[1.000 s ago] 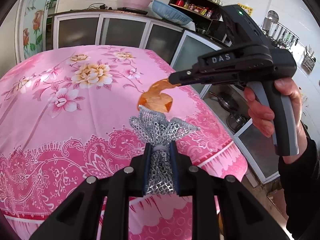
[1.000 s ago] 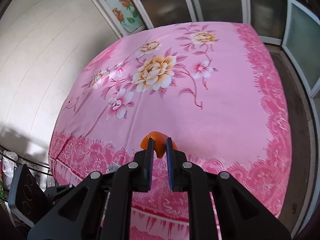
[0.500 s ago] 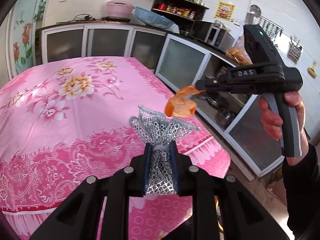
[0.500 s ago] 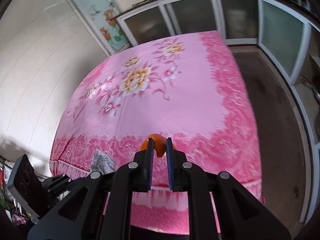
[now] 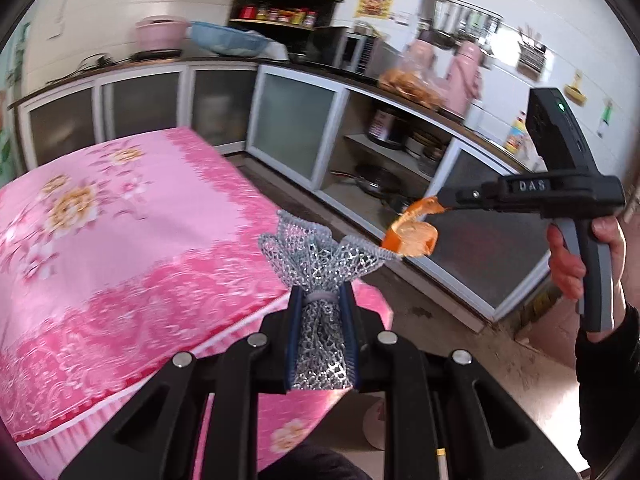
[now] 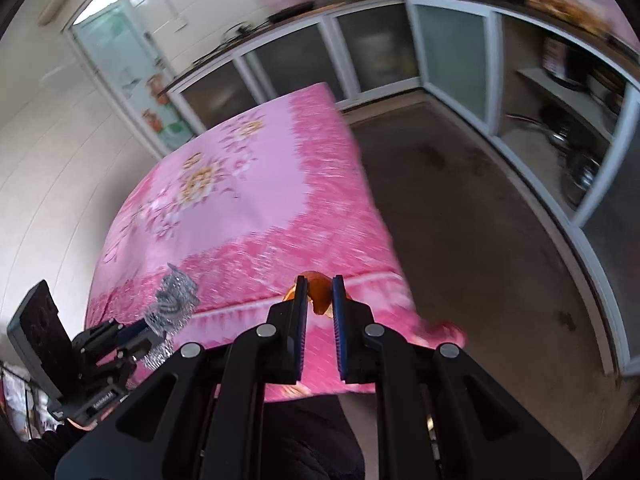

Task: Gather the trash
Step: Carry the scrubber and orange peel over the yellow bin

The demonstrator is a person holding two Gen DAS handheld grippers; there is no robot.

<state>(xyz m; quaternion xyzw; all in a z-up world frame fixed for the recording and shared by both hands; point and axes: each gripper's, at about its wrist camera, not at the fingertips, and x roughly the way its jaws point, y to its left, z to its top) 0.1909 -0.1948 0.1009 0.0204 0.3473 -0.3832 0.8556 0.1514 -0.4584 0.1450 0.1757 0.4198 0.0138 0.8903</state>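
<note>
My left gripper (image 5: 320, 300) is shut on a silver mesh wrapper (image 5: 318, 258) that fans out above its blue pads. It hangs over the near right corner of the pink floral table (image 5: 120, 240). In the left wrist view my right gripper (image 5: 438, 203) reaches in from the right, shut on a curled piece of orange peel (image 5: 412, 232), held over the floor beyond the table. In the right wrist view the orange peel (image 6: 319, 292) sits pinched between the jaws of the right gripper (image 6: 319, 286), with the left gripper (image 6: 150, 330) and the mesh wrapper (image 6: 174, 304) low at the left.
Kitchen cabinets (image 5: 296, 128) with glass doors run along the back and right, one bay open with pots (image 5: 380, 184). A bare concrete floor (image 6: 480, 240) lies between the table and the cabinets. A person's hand (image 5: 568, 264) grips the right handle.
Both grippers have swung to the right, off the table top toward its corner and the floor, each still holding its piece. The cabinets have come into fuller view.
</note>
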